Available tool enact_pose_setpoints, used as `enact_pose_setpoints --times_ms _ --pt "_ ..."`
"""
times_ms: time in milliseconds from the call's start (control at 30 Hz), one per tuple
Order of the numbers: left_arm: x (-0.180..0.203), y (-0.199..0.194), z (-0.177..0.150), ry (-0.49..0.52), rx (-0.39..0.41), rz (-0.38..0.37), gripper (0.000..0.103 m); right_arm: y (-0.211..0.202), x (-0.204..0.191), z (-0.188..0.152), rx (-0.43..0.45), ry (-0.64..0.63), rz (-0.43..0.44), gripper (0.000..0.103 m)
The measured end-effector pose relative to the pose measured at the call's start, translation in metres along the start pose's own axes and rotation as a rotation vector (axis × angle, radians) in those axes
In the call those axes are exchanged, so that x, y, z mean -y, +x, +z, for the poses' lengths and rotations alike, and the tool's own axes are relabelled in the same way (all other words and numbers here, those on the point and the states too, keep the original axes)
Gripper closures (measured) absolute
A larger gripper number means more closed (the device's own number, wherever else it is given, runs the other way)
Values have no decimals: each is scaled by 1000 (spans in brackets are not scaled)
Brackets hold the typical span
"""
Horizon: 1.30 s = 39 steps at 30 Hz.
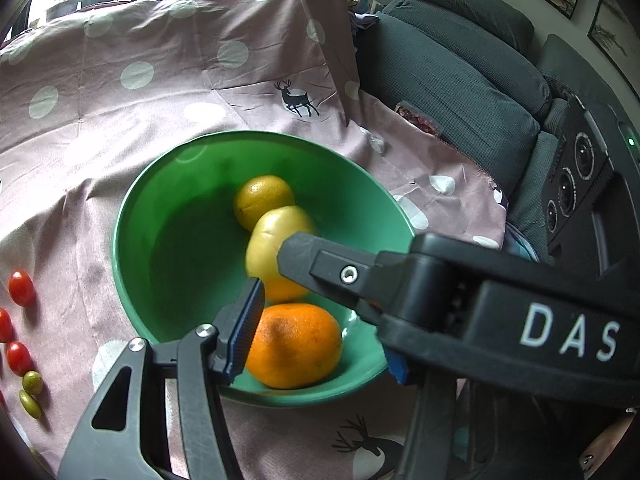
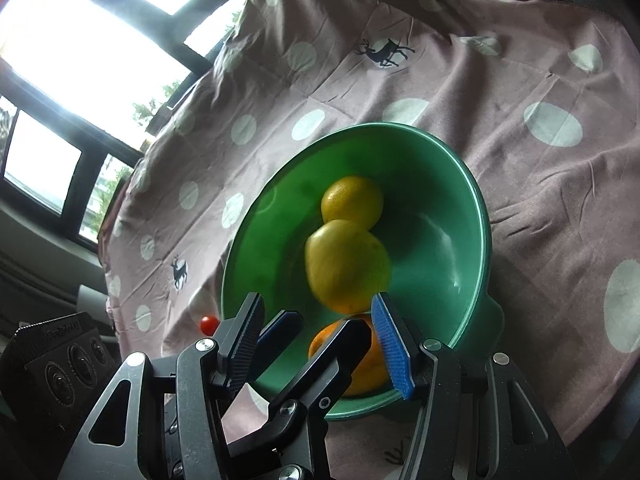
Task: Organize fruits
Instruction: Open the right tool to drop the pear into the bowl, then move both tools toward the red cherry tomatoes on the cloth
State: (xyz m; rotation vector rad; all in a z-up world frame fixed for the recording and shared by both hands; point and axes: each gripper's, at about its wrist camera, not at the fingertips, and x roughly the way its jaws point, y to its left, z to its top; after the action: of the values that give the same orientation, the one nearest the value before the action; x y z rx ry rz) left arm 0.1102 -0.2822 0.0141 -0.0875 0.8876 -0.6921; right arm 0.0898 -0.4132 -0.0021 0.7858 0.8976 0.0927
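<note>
Pink dotted cloth [image 2: 520, 80] on table | green plastic bowl [image 2: 472, 208] holds three citrus | blurred yellow lemon [image 2: 346, 264] mid-bowl, firm, rolls, grip across middle | right gripper [image 2: 316, 334] fingers wide open, empty | left gripper [image 1: 320, 328] likewise.

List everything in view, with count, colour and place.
bowl: one, green, on the cloth.
citrus fruits: three; one orange, two yellow, inside the bowl.
cherry tomatoes: three in the left wrist view, red, on the cloth left of the bowl.
olives: two, green, beside the tomatoes.
cloth: one, pink with white dots and deer.
sofa: one, grey, behind the cloth.
left claw: open, over the bowl.
right claw: open, at the bowl's near rim.
</note>
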Motion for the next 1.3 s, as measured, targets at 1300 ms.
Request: enact_pose_setpoints --times_ms 1300 --pt "-168 -184 -97 -564 231 552 11 20 -132 -58 60 -402 4 9"
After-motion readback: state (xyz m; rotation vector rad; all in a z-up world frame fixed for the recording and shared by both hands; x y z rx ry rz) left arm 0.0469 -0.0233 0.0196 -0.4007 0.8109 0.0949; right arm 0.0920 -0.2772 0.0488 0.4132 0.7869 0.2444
